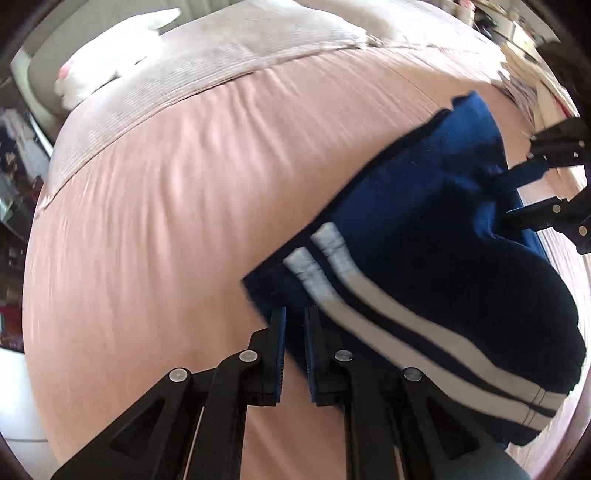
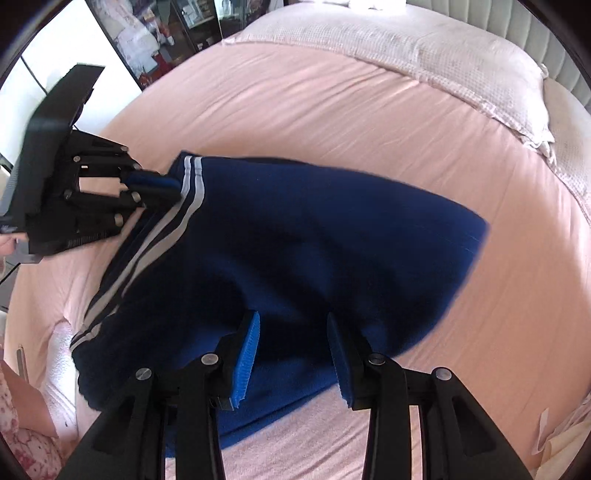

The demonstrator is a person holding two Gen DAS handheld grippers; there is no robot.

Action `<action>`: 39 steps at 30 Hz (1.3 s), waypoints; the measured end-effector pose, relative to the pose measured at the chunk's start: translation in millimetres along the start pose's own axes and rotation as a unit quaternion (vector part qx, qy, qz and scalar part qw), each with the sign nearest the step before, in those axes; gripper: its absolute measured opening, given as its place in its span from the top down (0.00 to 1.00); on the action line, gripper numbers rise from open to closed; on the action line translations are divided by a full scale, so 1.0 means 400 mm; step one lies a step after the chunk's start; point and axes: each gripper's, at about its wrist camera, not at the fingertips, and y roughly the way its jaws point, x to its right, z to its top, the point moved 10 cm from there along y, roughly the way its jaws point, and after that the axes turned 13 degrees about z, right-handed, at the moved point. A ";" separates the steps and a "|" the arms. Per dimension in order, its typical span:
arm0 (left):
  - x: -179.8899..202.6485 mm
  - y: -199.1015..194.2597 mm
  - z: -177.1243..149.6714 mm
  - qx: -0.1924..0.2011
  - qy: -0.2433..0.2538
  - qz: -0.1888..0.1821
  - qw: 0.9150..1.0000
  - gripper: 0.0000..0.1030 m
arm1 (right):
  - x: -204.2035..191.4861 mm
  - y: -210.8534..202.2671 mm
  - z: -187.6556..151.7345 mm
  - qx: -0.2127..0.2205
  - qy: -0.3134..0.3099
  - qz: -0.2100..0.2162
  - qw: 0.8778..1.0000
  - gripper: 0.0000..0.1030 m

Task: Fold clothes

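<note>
Both grippers are pinching the blue striped garment on the pink bed, left gripper narrow at its nine o'clock hem, right gripper mid-wide at six, probably lifting next to fold.

A bedroom in a home.
A wide bed with a wrinkled pink sheet and a pale waffle-textured blanket fills both views, a padded grey headboard behind; blurred cluttered shelves, perhaps a glass cabinet, stand alongside.
</note>
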 end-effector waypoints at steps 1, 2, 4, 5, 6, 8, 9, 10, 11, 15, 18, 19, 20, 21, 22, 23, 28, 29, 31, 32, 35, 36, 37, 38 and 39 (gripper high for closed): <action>-0.019 -0.012 0.001 0.004 -0.024 -0.018 1.000 0.91 | 0.003 -0.013 0.003 0.008 0.003 -0.001 1.000 0.64; -0.027 -0.023 0.008 0.014 -0.041 -0.035 0.998 0.91 | 0.004 -0.021 0.010 0.016 0.007 0.000 1.000 0.64; -0.003 -0.042 0.035 0.034 -0.043 -0.069 0.996 0.91 | 0.003 -0.032 0.022 0.029 0.013 0.003 0.999 0.63; 0.015 -0.050 0.049 0.045 -0.038 -0.083 0.995 0.91 | -0.010 -0.014 0.021 0.021 0.011 0.013 1.000 0.59; 0.033 -0.058 0.064 0.057 -0.032 -0.088 0.994 0.90 | -0.024 0.003 0.020 0.012 0.010 0.023 1.000 0.54; 0.073 -0.044 0.093 0.036 -0.032 -0.099 0.994 0.85 | -0.056 0.044 0.008 -0.007 0.007 0.043 0.999 0.54; 0.082 -0.036 0.075 0.014 -0.043 -0.111 0.993 0.79 | -0.074 0.066 -0.001 -0.017 0.007 0.052 0.999 0.54; 0.088 -0.035 0.068 0.011 -0.044 -0.117 0.992 0.77 | -0.091 0.085 -0.008 -0.023 0.006 0.060 0.998 0.53; 0.095 -0.033 0.061 0.009 -0.045 -0.124 0.991 0.76 | -0.106 0.092 -0.009 -0.017 0.005 0.063 0.998 0.53; 0.095 -0.069 0.022 0.032 -0.021 -0.164 0.986 0.76 | -0.156 0.116 -0.003 0.003 -0.006 0.070 0.998 0.35; 0.122 -0.025 0.009 0.021 0.038 -0.112 0.993 0.76 | -0.181 0.101 0.011 0.019 -0.012 0.094 0.995 0.35; 0.120 0.006 0.003 0.003 0.060 -0.071 0.996 0.76 | -0.182 0.091 0.016 0.024 -0.011 0.100 0.995 0.35; 0.111 0.001 0.005 0.005 0.066 -0.064 0.996 0.76 | -0.163 0.077 0.016 0.024 0.000 0.089 0.996 0.35; 0.100 -0.003 0.006 0.006 0.072 -0.052 0.996 0.76 | -0.141 0.062 0.016 0.024 0.009 0.075 0.997 0.35; 0.066 0.003 0.007 0.000 0.077 -0.004 0.997 0.76 | -0.113 0.045 0.013 0.025 0.015 0.051 0.998 0.35; 0.033 0.006 0.007 -0.006 0.081 0.042 0.996 0.75 | -0.088 0.023 0.012 0.031 0.018 0.031 0.999 0.35; 0.069 -0.074 0.077 0.039 0.012 -0.085 0.996 0.75 | -0.005 -0.059 0.009 0.066 0.041 -0.022 0.997 0.35; 0.112 -0.100 0.095 0.058 0.017 -0.125 0.990 0.74 | -0.018 -0.052 0.007 0.065 0.035 -0.018 0.997 0.35; 0.209 -0.103 0.105 0.075 0.054 -0.159 0.983 0.73 | -0.043 -0.035 0.007 0.061 0.021 -0.010 0.998 0.35; 0.242 -0.070 0.094 0.058 0.076 -0.154 0.984 0.73 | -0.051 -0.013 0.027 0.052 0.009 -0.003 0.999 0.35; 0.262 -0.023 0.059 0.057 0.133 -0.106 0.984 0.71 | -0.083 0.042 0.018 0.013 -0.013 0.006 1.000 0.35; 0.233 -0.010 0.047 0.043 0.145 -0.064 0.986 0.71 | -0.084 0.050 0.001 -0.001 -0.020 -0.003 1.000 0.35; 0.204 -0.009 0.040 0.037 0.147 -0.039 0.988 0.70 | -0.080 0.050 -0.015 -0.011 -0.030 -0.021 0.999 0.35; 0.175 -0.009 0.034 0.030 0.148 -0.016 0.988 0.71 | -0.071 0.045 -0.031 -0.020 -0.041 -0.046 0.998 0.35; 0.159 -0.013 0.029 0.018 0.136 -0.011 0.990 0.70 | -0.066 0.036 -0.043 -0.025 -0.048 -0.062 0.997 0.35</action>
